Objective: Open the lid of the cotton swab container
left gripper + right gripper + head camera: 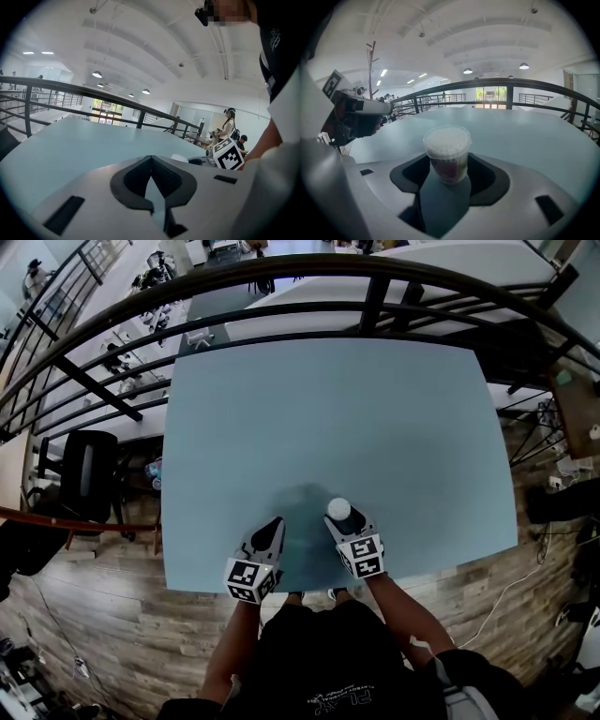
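Head view: pale blue table [328, 409], person standing at its near edge. Cotton swab container [338, 508] upright on the table, close to that near edge. Right gripper [344, 519] pokes in over the near edge, one jaw on either side of the container. Left gripper [274, 524] sits low over the same edge, apart from the container.

Left gripper view: claw pressed together, nothing in it. Bare table ahead.

Right gripper view: claw spread wide, container standing between the pads. A sliver of gap shows on each side and no squeeze is visible. White lid [446, 139] is on, sitting above the pad line.

Judgement: the step in hand looks like securing the tub. Clamp the body below the lid rim, and gently, since thin plastic will likely flex. Keep it seated on the table, then bring the left claw to the lid edge.
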Motion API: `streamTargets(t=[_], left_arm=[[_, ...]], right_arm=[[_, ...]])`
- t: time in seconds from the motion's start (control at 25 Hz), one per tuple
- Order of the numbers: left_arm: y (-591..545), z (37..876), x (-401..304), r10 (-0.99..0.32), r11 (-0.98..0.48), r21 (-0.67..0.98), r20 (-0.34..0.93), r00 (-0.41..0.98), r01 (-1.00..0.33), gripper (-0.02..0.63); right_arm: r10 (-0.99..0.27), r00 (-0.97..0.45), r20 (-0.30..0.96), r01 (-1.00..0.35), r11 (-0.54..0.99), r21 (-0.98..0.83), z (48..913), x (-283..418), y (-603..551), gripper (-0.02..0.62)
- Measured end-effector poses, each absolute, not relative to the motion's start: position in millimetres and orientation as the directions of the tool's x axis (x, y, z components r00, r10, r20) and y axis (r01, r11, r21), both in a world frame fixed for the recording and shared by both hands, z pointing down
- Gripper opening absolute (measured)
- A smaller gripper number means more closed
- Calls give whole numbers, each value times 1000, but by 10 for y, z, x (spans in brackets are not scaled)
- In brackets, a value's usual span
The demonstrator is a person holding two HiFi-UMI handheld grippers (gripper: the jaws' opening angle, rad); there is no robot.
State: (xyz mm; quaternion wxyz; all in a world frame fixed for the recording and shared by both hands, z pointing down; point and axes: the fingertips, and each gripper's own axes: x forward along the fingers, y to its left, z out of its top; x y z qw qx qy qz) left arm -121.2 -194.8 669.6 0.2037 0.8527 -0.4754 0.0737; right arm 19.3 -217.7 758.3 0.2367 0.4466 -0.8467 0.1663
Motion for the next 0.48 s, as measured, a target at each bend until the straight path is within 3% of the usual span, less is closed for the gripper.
streamTargets(t=[0.48], left_arm=[[-2015,6446,-999,-763,-533,269,256,593,-802,12]], right_arm=[[-640,-560,526,-762,647,-26,7184,101,-2100,255]])
